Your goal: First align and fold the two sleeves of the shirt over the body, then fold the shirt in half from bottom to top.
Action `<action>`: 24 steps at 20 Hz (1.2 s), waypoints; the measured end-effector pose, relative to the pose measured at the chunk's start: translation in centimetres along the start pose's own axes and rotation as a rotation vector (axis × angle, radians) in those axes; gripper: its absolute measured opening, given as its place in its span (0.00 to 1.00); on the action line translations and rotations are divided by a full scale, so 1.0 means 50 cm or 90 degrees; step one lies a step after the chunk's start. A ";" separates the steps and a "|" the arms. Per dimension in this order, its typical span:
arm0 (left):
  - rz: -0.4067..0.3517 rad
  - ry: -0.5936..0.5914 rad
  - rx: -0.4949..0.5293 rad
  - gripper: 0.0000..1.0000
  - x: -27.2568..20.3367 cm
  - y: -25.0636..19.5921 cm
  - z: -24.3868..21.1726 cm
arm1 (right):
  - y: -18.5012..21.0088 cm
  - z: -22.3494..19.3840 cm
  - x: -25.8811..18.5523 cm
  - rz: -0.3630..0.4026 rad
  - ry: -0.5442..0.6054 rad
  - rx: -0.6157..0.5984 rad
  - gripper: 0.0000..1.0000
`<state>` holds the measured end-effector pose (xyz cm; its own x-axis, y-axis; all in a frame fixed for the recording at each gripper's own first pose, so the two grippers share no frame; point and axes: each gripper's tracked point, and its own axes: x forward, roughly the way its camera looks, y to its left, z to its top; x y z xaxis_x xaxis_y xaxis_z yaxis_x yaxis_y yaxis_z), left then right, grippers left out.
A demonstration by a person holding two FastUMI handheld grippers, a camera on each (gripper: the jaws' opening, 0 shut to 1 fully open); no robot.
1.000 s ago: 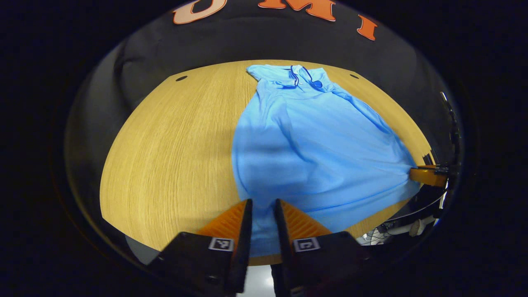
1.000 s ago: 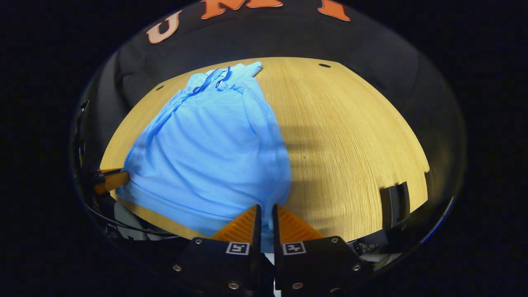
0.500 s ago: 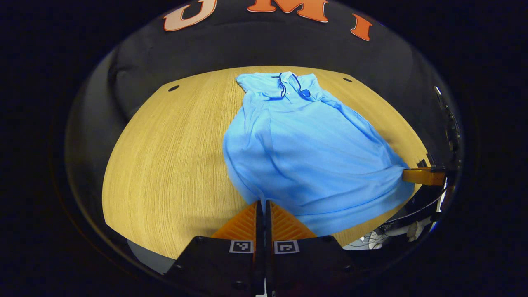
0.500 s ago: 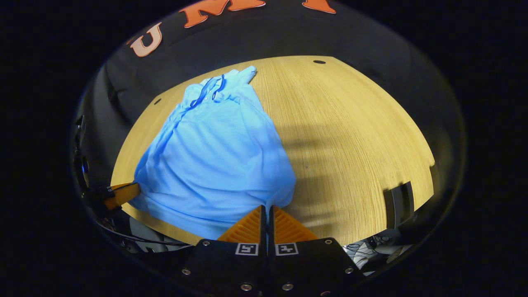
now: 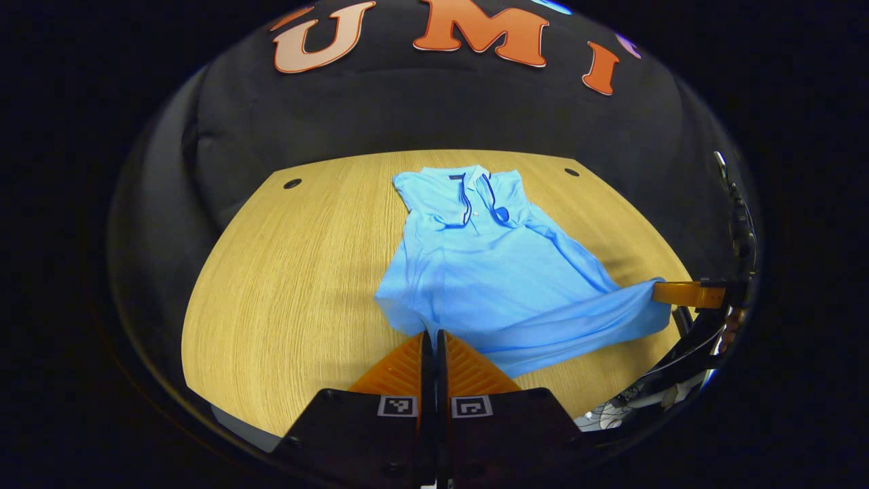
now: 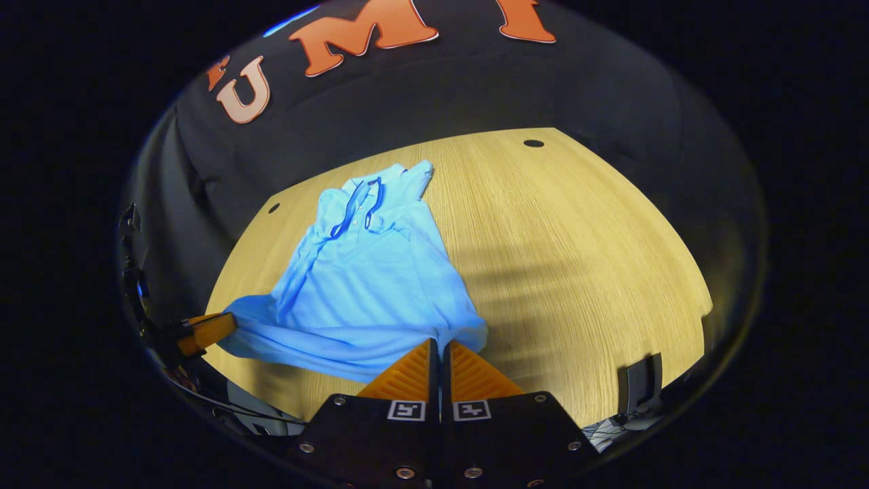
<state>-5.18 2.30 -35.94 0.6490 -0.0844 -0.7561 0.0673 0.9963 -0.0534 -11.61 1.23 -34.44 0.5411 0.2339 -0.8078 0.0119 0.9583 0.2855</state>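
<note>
A light blue polo shirt (image 5: 495, 272) (image 6: 366, 278) lies on the wooden table (image 5: 285, 272) (image 6: 577, 244), collar at the far side, both sleeves folded over the body. Its hem is raised off the table. My left gripper (image 5: 430, 334) is shut on the hem's left corner. My right gripper (image 6: 438, 343) is shut on the hem's right corner. In the left gripper view the right gripper (image 5: 662, 292) shows at the far right, pinching the cloth. In the right gripper view the left gripper (image 6: 227, 324) shows at the far left, also on the hem.
Small round holes (image 5: 292, 183) (image 6: 533, 143) mark the table's far corners. The black booth wall rises behind the table. A dark bracket (image 6: 635, 384) stands at the table's near right edge. Cables (image 5: 631, 394) hang below the front edge.
The left gripper has gone from open around the hem to shut on it. Both grippers have lifted the hem and carried it forward toward the collar, so the shirt looks shorter.
</note>
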 end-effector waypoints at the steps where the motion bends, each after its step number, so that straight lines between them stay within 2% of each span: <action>1: -0.002 -0.007 0.000 0.05 0.002 0.002 0.019 | 0.002 0.018 0.004 -0.001 -0.007 0.001 0.01; 10: -0.038 -0.047 0.008 0.05 0.039 0.036 0.172 | 0.021 0.172 0.043 -0.010 -0.050 -0.002 0.01; 19: -0.063 -0.061 0.033 0.05 0.143 0.067 0.312 | 0.043 0.323 0.129 -0.021 -0.065 -0.017 0.01; 24: -0.057 -0.073 0.041 0.05 0.231 0.101 0.378 | 0.056 0.417 0.192 -0.031 -0.078 -0.018 0.01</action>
<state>16.97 6.04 -32.61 0.7198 -0.1779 -0.6710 0.1746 0.9819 -0.0730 11.15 2.74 -30.63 0.6397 0.1666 -0.7504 0.0174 0.9728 0.2309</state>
